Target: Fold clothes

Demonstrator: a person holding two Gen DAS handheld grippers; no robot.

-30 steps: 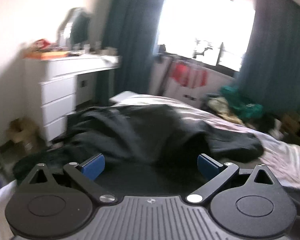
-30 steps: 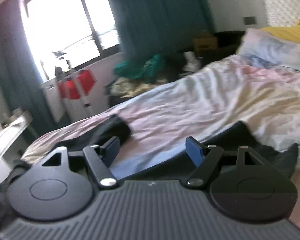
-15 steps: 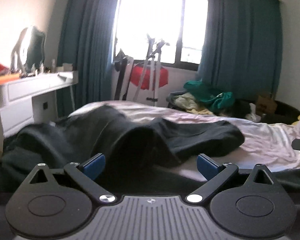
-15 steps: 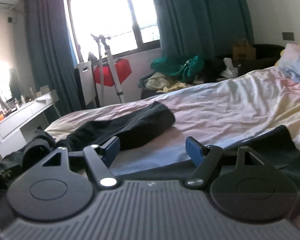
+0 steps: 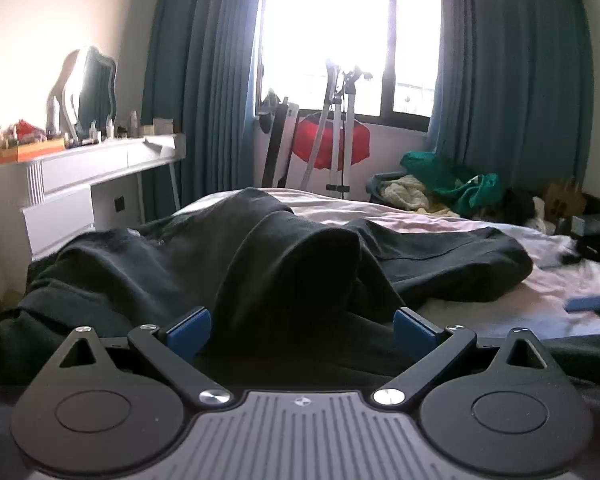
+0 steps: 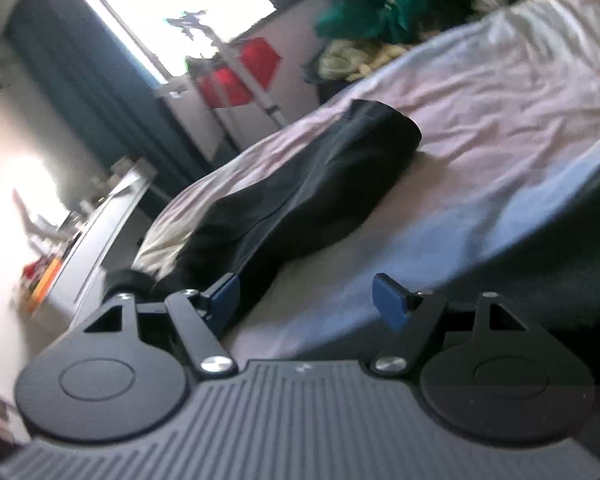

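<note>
1. Two grippers have come down low over the bed within the last second; a moment ago they looked out across the room, and now the dark garment fills the foreground.
2. Left gripper: fingers wide apart, nothing clamped. A raised fold of the garment stands between and just beyond its blue pads; I cannot tell whether they touch the cloth.
3. Right gripper: fingers also wide apart and empty. Its view has swung and tilted, and is blurred. It now faces a bare strip of sheet, with one long dark limb of the garment lying just past its left pad.
4. My reading: folding has not begun. Both hands are closing in to take hold, so the garment is yet to be spread or gripped.
5. Edges: the garment sprawls crumpled over the near corner of the bed, its left part spilling toward the bed's edge beside the white bench.
6. Room: open sheet stretches to the right, good ground for laying it flat. Clutter at the window wall stands well apart.
</note>
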